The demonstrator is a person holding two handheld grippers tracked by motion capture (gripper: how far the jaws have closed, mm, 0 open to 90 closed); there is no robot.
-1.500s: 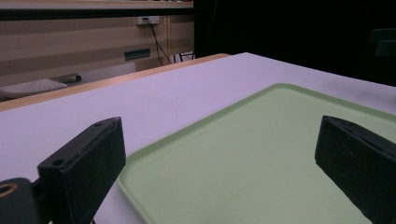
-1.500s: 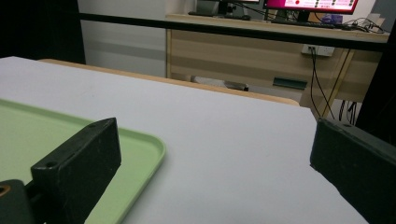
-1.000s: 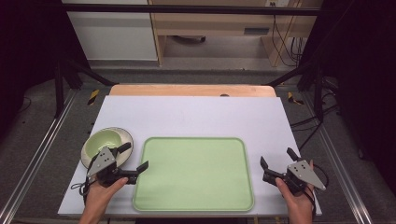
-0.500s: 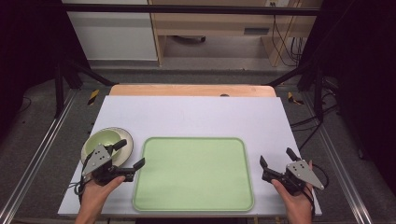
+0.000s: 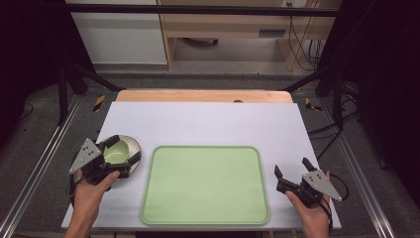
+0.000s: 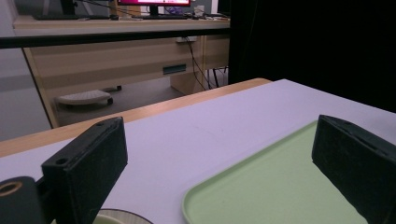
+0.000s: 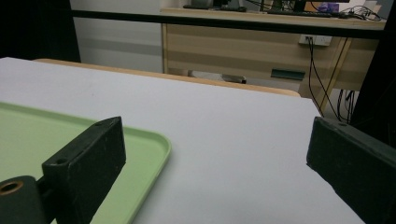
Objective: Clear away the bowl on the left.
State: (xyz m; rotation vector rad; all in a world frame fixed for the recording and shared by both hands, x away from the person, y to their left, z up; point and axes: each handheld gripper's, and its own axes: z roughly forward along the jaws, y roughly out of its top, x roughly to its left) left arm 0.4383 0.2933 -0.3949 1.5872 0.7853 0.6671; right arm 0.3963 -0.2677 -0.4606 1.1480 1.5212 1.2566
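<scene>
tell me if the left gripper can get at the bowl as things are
Probably yes. The left gripper hangs open right over the bowl, jaws apart above its rim, and nothing lies between them. The tray sits beside the bowl, clear of the approach.

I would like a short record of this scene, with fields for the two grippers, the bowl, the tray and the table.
left gripper: open, jaws over the bowl, one on each side of its right part
right gripper: open, above the table right of the tray, holding nothing
bowl: pale green inside, on the table left of the tray, looks empty
tray: light green, rounded corners, empty, near the front edge
table: white top, wooden strip at the far edge
</scene>
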